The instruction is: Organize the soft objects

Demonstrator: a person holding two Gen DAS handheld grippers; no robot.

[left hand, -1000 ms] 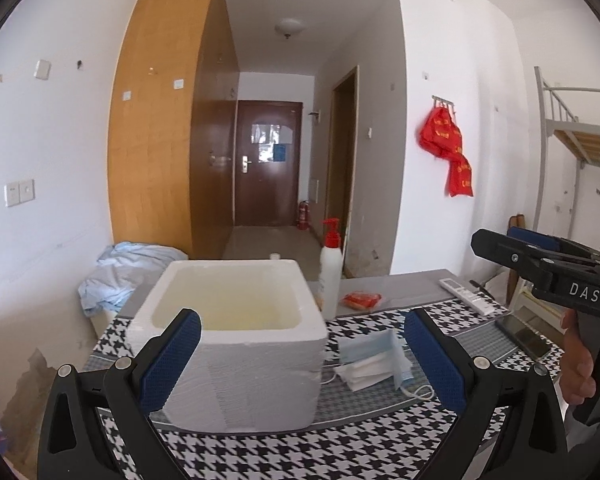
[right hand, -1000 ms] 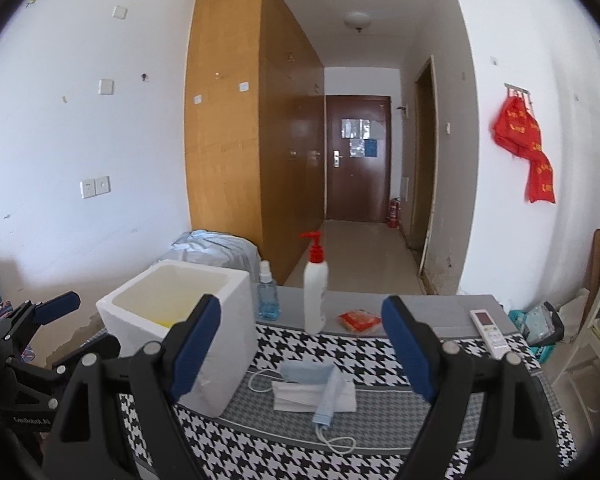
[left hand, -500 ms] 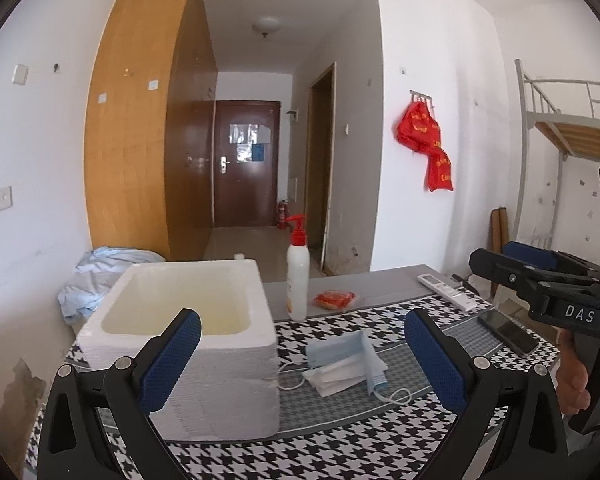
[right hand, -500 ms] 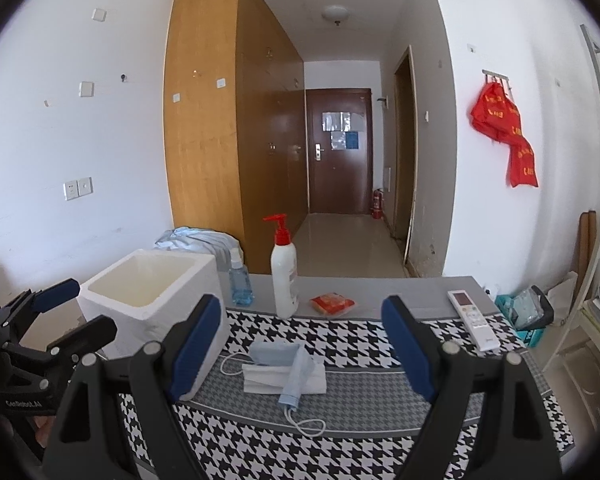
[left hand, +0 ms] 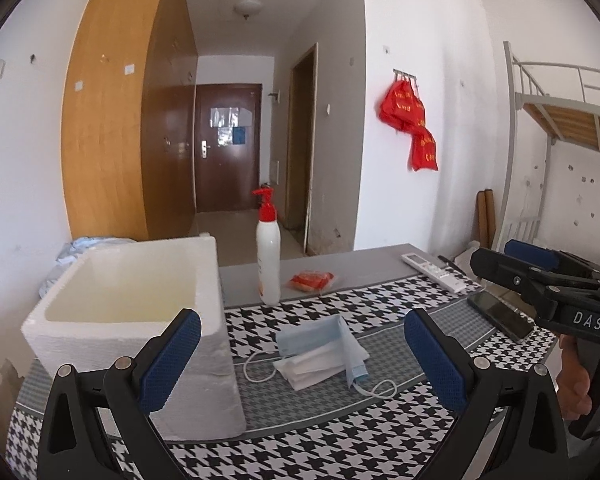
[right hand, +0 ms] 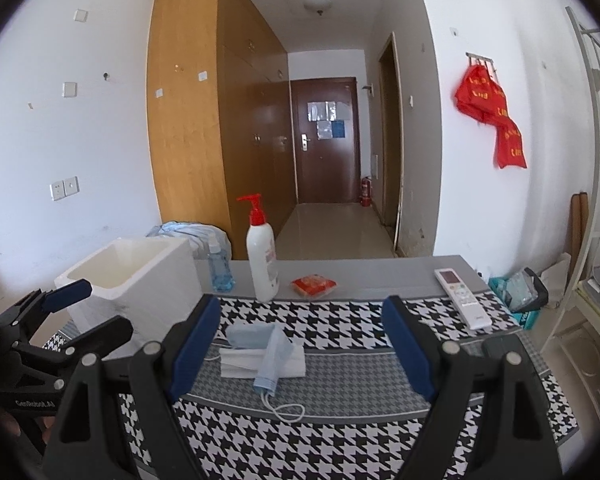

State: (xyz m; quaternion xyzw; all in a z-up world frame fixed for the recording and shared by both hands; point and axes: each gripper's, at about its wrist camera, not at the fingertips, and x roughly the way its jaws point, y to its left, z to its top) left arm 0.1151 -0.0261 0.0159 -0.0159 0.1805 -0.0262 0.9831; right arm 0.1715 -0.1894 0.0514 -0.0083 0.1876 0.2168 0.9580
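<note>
Both tilted slightly down over the checked cloth [right hand: 340, 432], left gripper [left hand: 302, 364] and right gripper [right hand: 300, 348] spread wide and grasping nothing, face masks [right hand: 262, 354] piled at lower centre, just right of the foam box [left hand: 140, 312].

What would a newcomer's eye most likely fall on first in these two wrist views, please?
Probably the bold black-and-white houndstooth cloth covering the table, with a loose pile of face masks lying at its middle. To the left of them stands an open white foam box, and behind them a white pump bottle with a red top. Both the left gripper and the right gripper are open and empty.
</note>
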